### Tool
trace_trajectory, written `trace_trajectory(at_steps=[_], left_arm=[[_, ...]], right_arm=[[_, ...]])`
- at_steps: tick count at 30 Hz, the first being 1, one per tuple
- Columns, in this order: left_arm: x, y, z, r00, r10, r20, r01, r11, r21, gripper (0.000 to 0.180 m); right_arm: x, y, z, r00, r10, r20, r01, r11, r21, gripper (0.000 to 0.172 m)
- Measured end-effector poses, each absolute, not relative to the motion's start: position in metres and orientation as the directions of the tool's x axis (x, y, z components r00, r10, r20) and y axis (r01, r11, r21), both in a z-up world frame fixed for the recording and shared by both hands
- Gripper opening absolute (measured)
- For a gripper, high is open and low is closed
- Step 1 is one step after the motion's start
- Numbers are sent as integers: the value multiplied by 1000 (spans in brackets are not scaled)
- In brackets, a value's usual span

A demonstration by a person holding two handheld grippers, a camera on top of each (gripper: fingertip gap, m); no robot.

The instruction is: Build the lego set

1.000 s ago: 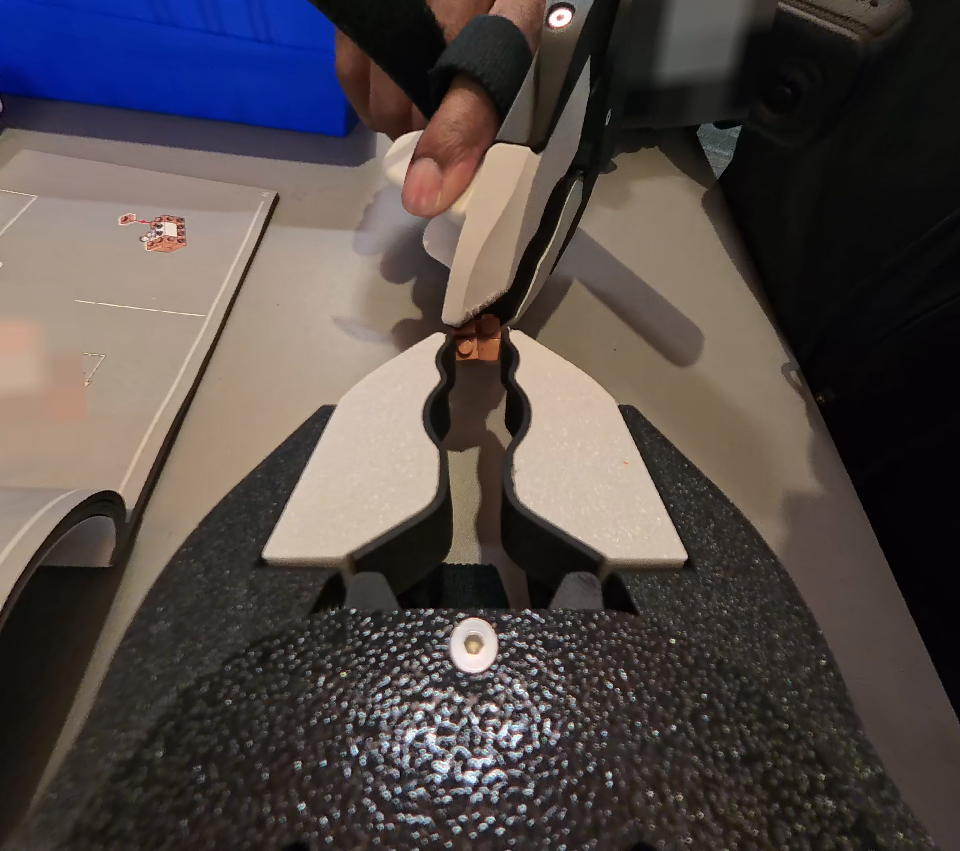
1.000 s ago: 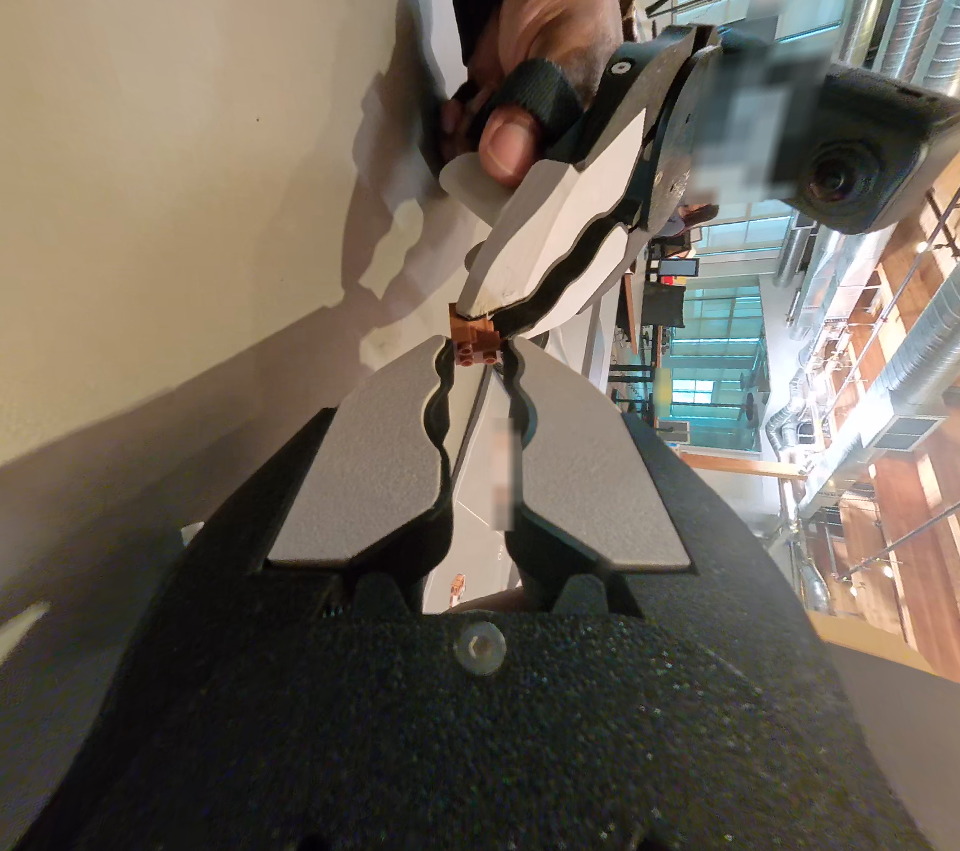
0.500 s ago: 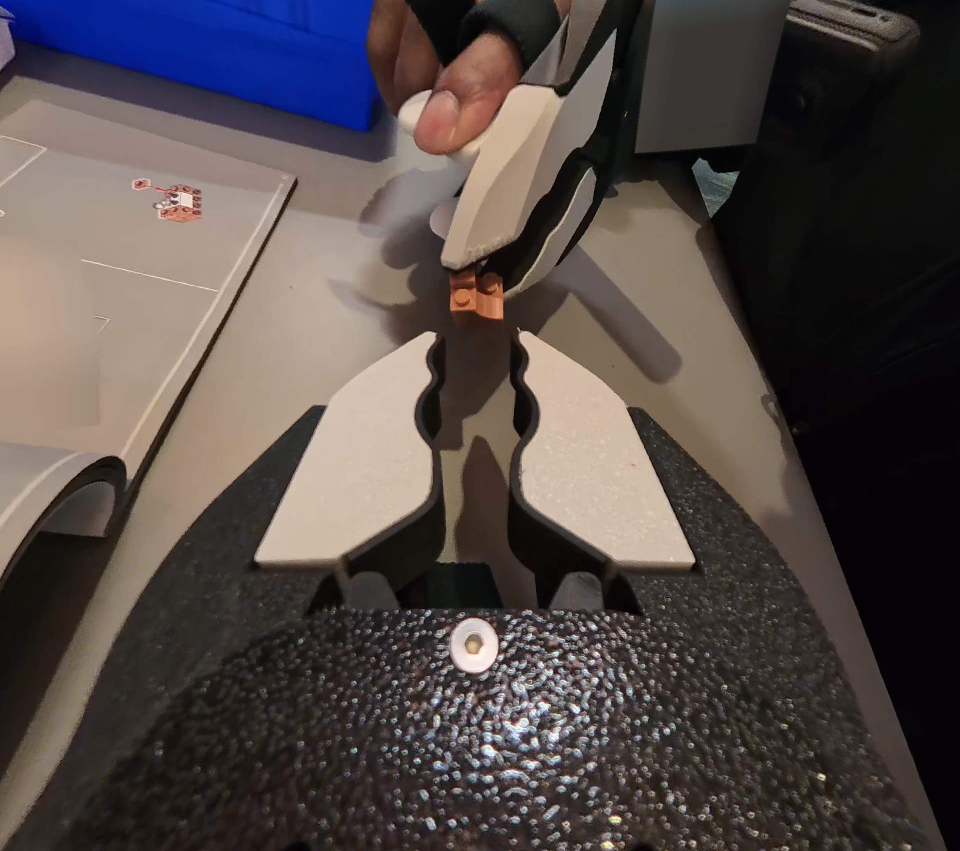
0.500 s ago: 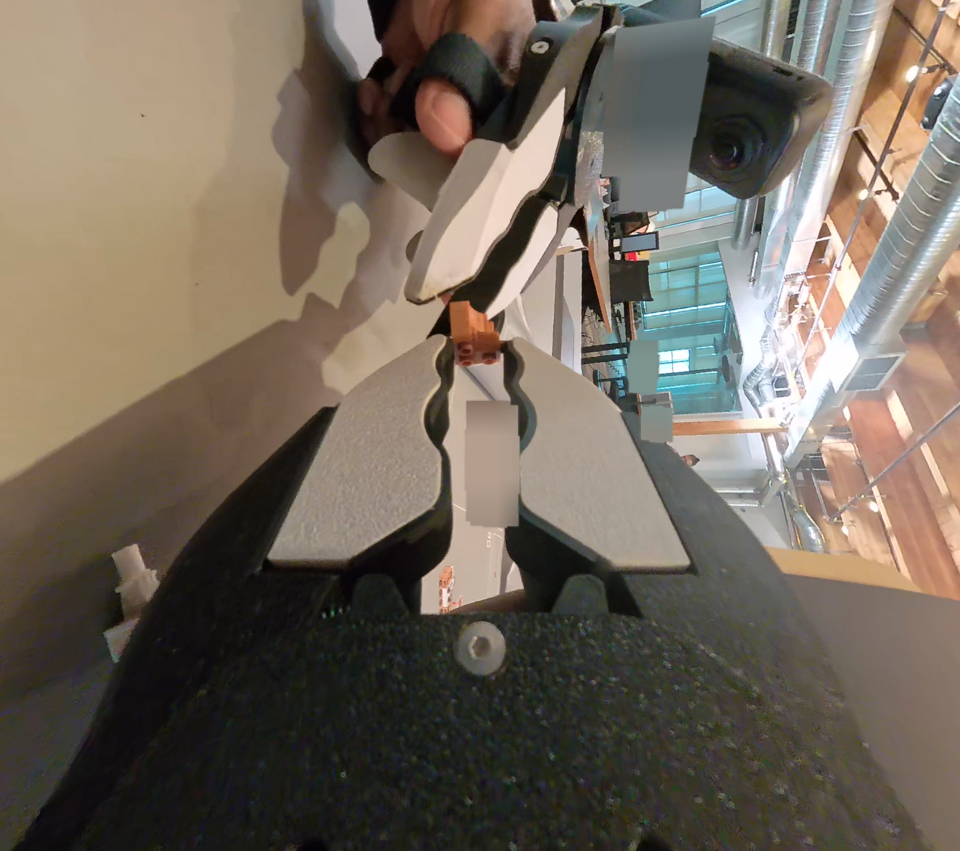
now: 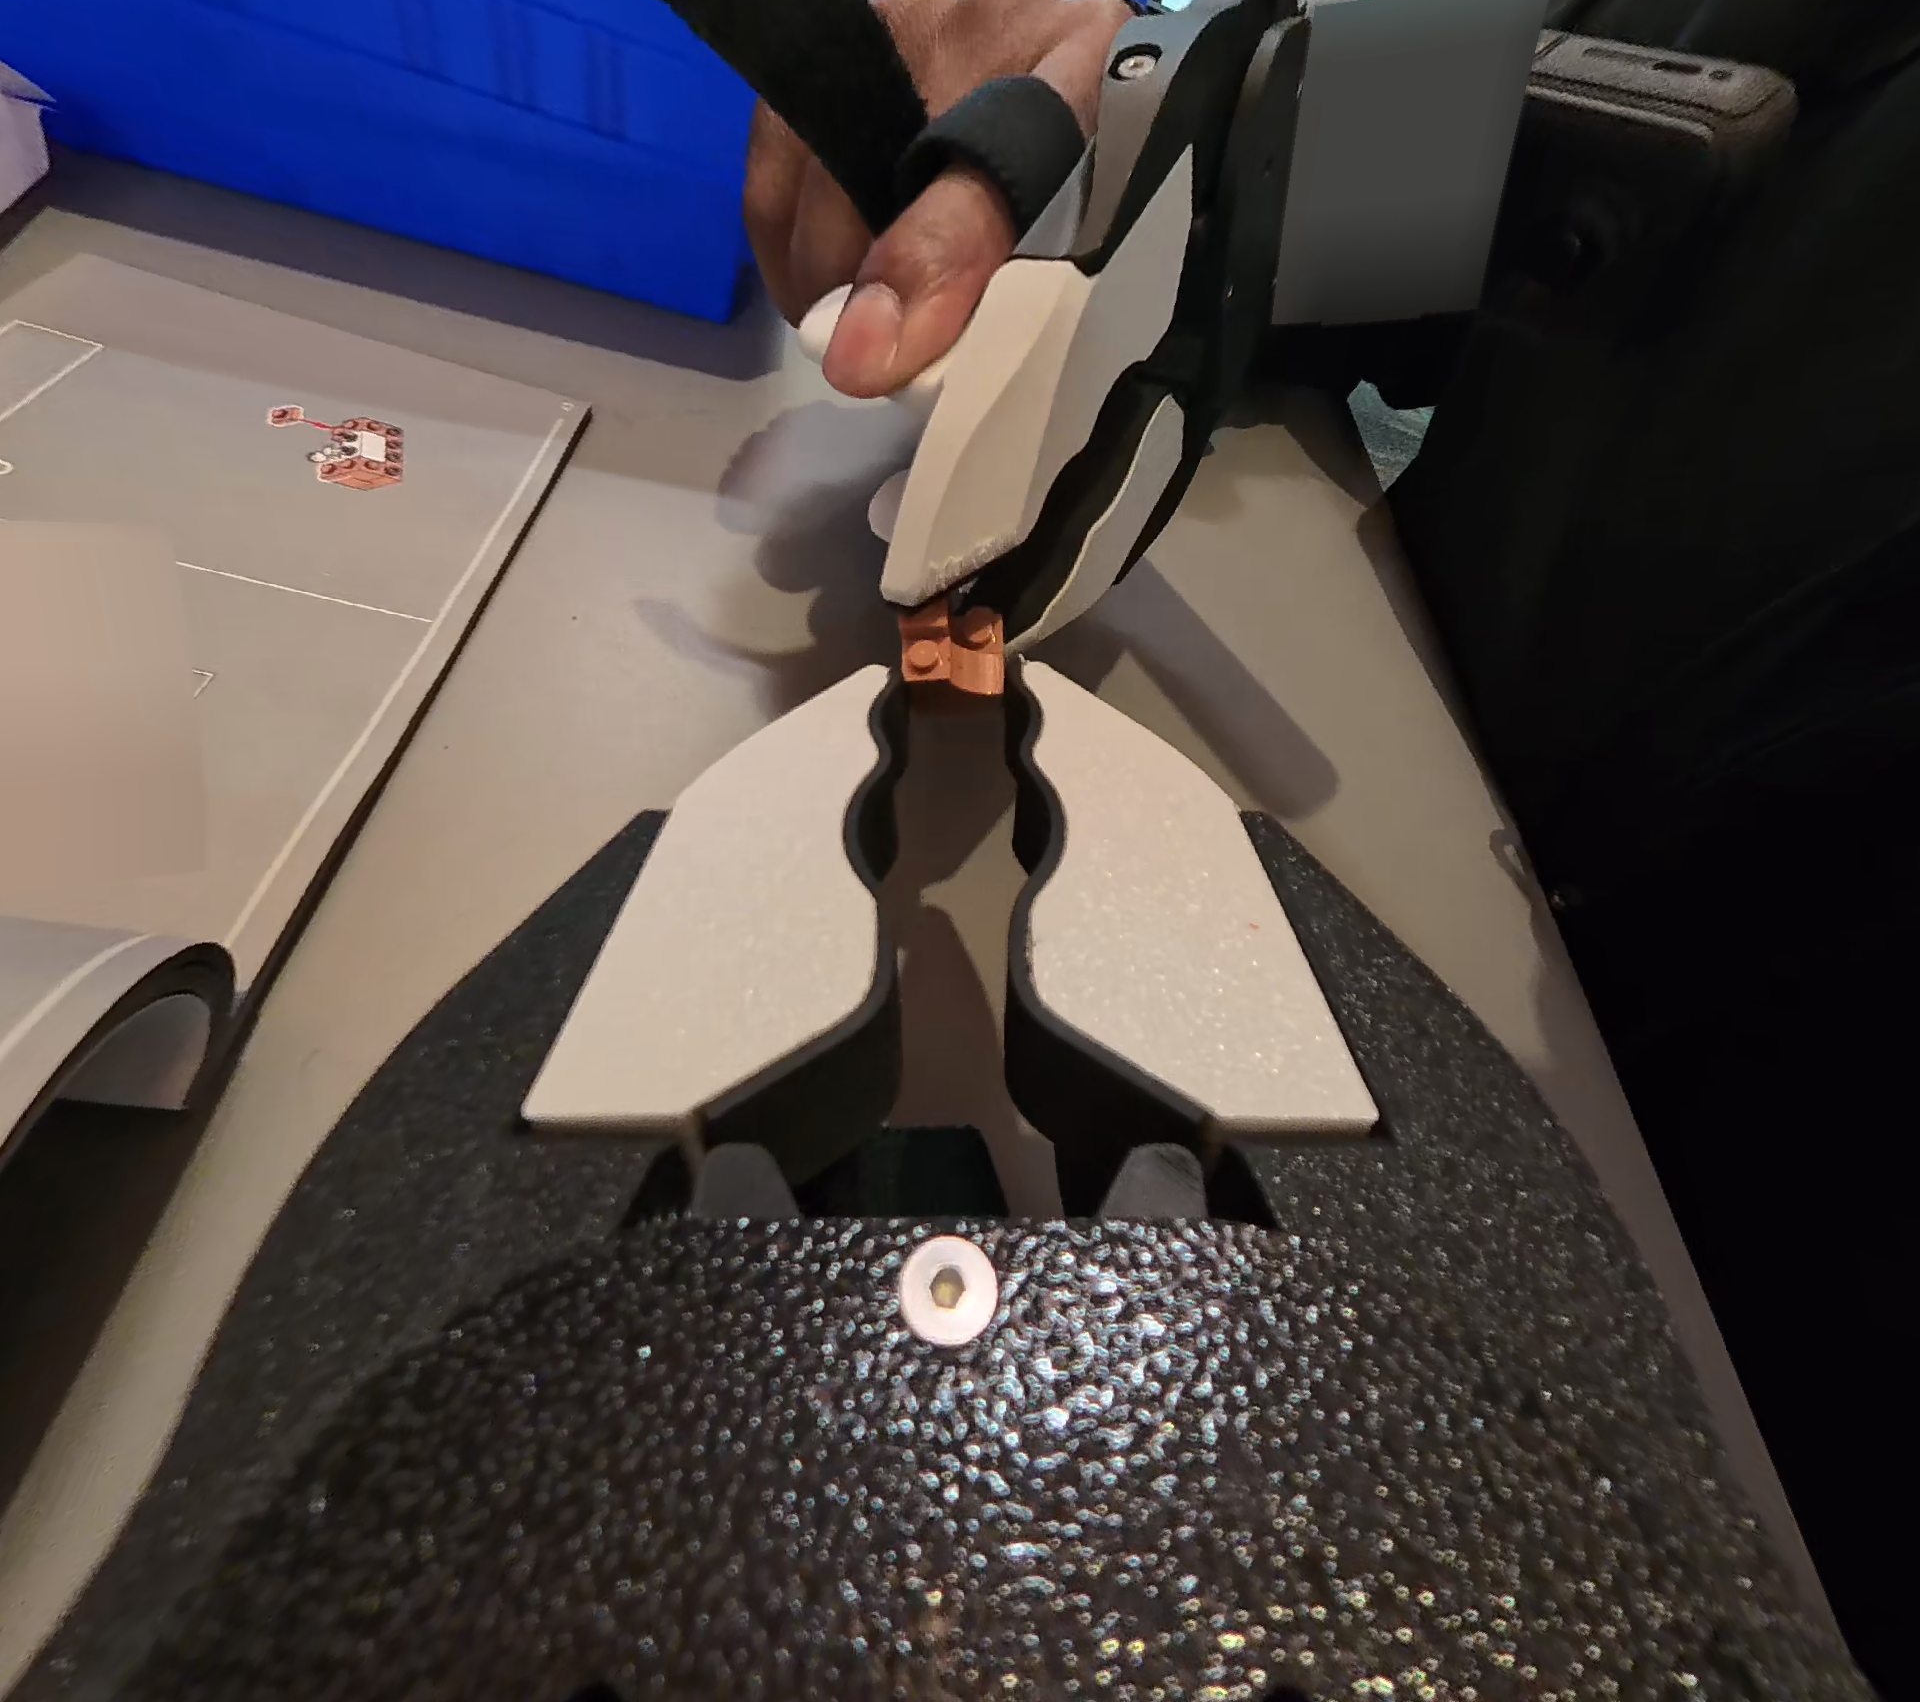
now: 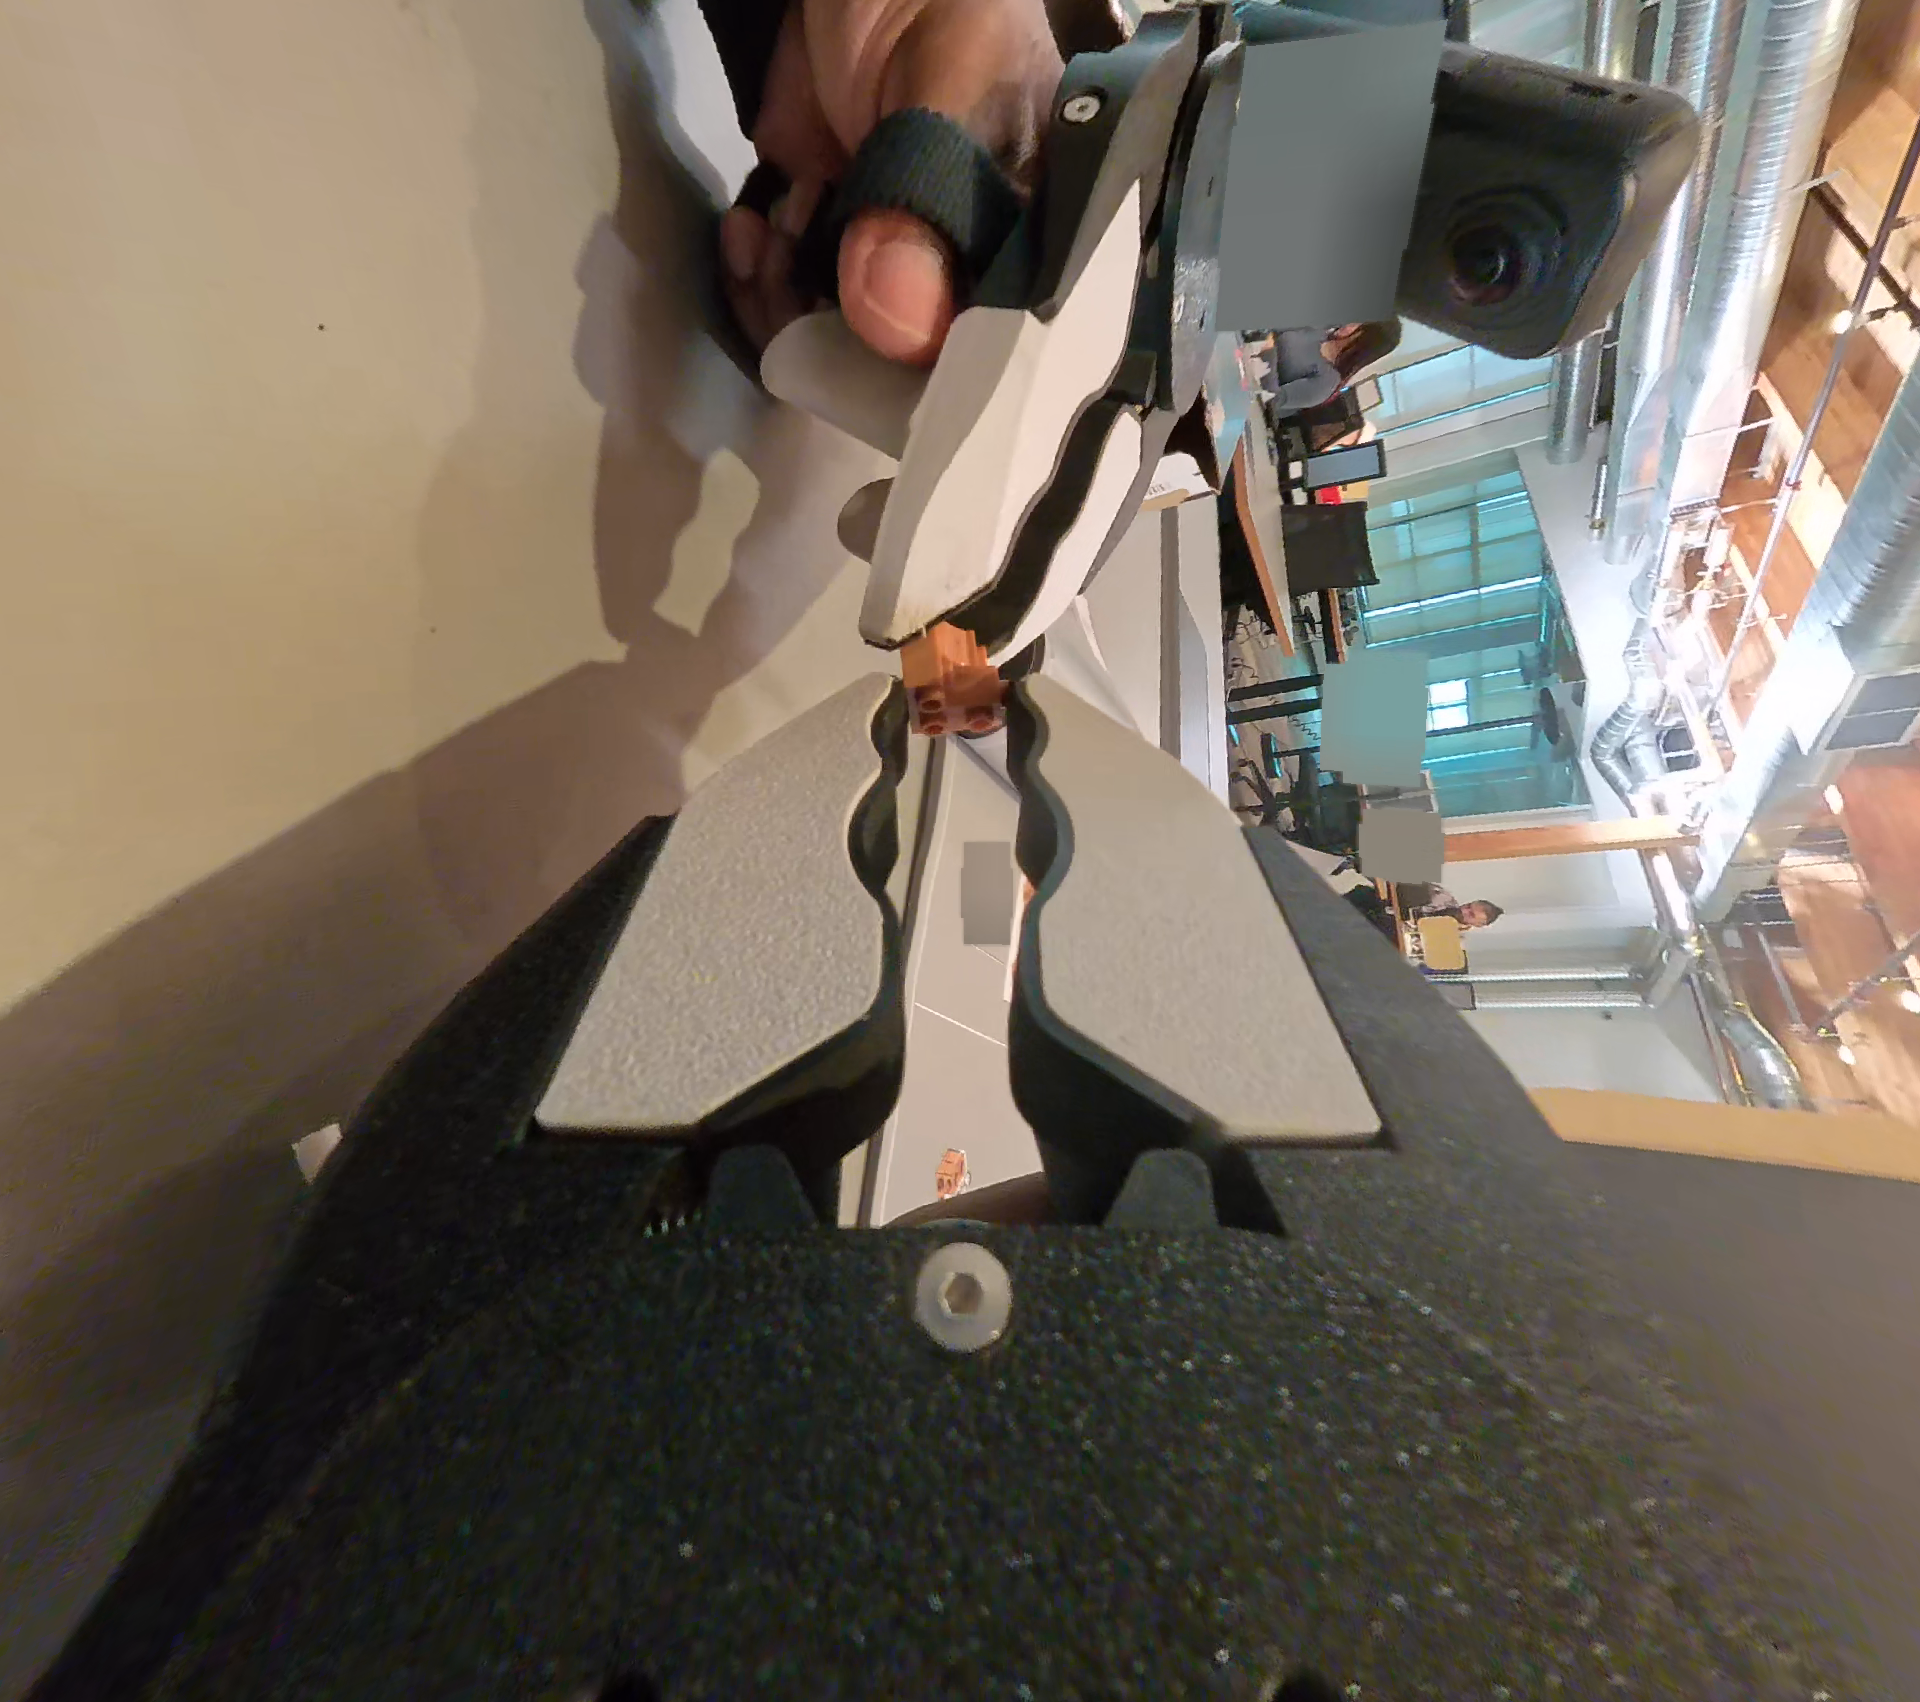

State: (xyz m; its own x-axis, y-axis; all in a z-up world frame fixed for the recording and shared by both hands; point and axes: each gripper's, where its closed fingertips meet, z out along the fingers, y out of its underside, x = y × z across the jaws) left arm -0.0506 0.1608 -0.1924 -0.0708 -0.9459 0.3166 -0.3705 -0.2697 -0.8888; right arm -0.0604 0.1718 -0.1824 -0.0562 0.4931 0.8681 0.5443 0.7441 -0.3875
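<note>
1. Above the smooth grey table (image 5: 582, 748), the left tool (image 5: 951, 684) and right tool (image 6: 954, 707) meet tip to tip.
2. Both clamp one small orange-brown studded brick assembly (image 5: 951, 655), glossy plastic, blocky.
3. Tool fingers (image 5: 727, 904) are matte grey with wavy black inner edges.
4. Blue plastic bins (image 5: 364, 42) stand behind.
</note>
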Motion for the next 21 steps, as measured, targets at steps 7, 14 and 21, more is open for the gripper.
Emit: trace_trajectory(at_steps=[7, 14, 21], left_arm=[[-51, 159, -192, -84, -947, 311, -368, -260, -893, 17], [-50, 157, -193, -91, -949, 302, -380, -247, -891, 17], [-51, 158, -190, -96, -942, 322, -359, -269, -894, 17]], right_arm=[[-61, 170, -182, -62, 524, 849, 555, 726, -407, 17], [-61, 168, -184, -79, 549, 832, 550, 720, -423, 17], [-63, 169, -180, -16, 591, 806, 506, 700, -504, 19]])
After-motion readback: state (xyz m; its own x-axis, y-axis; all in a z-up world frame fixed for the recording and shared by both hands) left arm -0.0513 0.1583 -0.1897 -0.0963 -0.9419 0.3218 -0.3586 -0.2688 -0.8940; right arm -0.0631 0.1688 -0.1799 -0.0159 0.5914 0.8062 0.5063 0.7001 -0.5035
